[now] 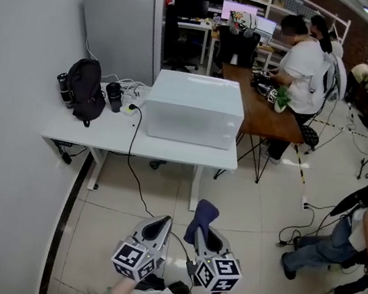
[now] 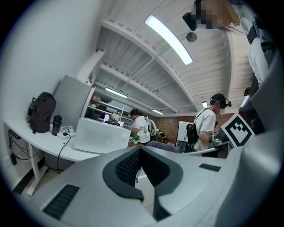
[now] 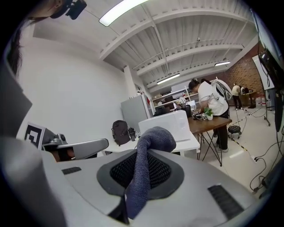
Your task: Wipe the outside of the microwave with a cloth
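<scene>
here, in the head view, the left gripper (image 1: 157,228) and the right gripper (image 1: 200,240) sit side by side at 6 o'clock of the frame, above a pale tiled floor (image 1: 162,192), and both point toward 12 o'clock. in the left gripper view, the left gripper (image 2: 139,170) has its jaws pressed together with nothing between them. the right gripper's jaws pinch a dark blue knitted cloth (image 1: 202,218), which stands up out of the jaws and folds over at its top. in the right gripper view, the cloth (image 3: 145,162) runs up the middle of the right gripper (image 3: 133,177), between its black ribbed pads (image 3: 163,172).

the white box-shaped microwave (image 1: 192,109) lies at 12 o'clock of both grippers, well apart from them and from the cloth. it stands on the right half of a white rectangular table (image 1: 94,137) set against a grey wall (image 1: 19,43). a black power cable (image 1: 133,137) crosses the tabletop just beside the microwave's left face and drops to the floor.

on the table at 9 o'clock of the microwave are a black cylindrical flask (image 1: 114,97) and a black fabric backpack (image 1: 85,89). at 11 o'clock stands a tall grey metal cabinet (image 1: 124,27). at 2 o'clock is a brown wooden desk (image 1: 267,115), with a person in a white shirt (image 1: 303,65) bent over it
</scene>
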Motion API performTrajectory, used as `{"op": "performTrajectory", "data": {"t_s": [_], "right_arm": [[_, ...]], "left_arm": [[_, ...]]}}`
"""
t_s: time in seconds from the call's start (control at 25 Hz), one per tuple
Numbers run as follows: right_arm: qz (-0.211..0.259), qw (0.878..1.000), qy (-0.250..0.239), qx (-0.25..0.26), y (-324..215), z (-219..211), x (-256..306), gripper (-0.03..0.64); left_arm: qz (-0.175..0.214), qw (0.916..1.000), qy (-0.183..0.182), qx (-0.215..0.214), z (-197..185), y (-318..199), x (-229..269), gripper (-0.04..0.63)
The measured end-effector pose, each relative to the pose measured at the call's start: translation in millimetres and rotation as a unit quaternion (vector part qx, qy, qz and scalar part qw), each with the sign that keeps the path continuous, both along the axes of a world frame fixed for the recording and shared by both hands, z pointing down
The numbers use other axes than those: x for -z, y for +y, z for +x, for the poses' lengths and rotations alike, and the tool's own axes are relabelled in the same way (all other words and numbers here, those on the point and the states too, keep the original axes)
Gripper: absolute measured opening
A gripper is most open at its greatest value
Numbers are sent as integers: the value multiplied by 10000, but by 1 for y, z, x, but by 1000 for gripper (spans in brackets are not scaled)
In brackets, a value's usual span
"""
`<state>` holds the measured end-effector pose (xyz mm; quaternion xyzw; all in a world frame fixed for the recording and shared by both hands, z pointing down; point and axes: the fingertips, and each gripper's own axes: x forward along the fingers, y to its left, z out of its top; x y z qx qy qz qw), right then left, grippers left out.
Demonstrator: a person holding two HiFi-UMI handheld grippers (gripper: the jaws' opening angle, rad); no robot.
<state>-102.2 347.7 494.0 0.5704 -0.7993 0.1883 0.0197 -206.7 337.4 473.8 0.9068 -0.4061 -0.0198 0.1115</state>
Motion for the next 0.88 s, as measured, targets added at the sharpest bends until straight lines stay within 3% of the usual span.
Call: {"op": "performTrajectory", "data": {"t_s": [0.4,0.88], "right_arm": [[-3,10000,-52,54,6,-41,-1,71],[23,10000,23,82,7,-45,-1,71]], "left_arm": [[58,10000,-51,4,-36,3,5,-14],[32,10000,-1,29,-36,-3,2,-14]]}}
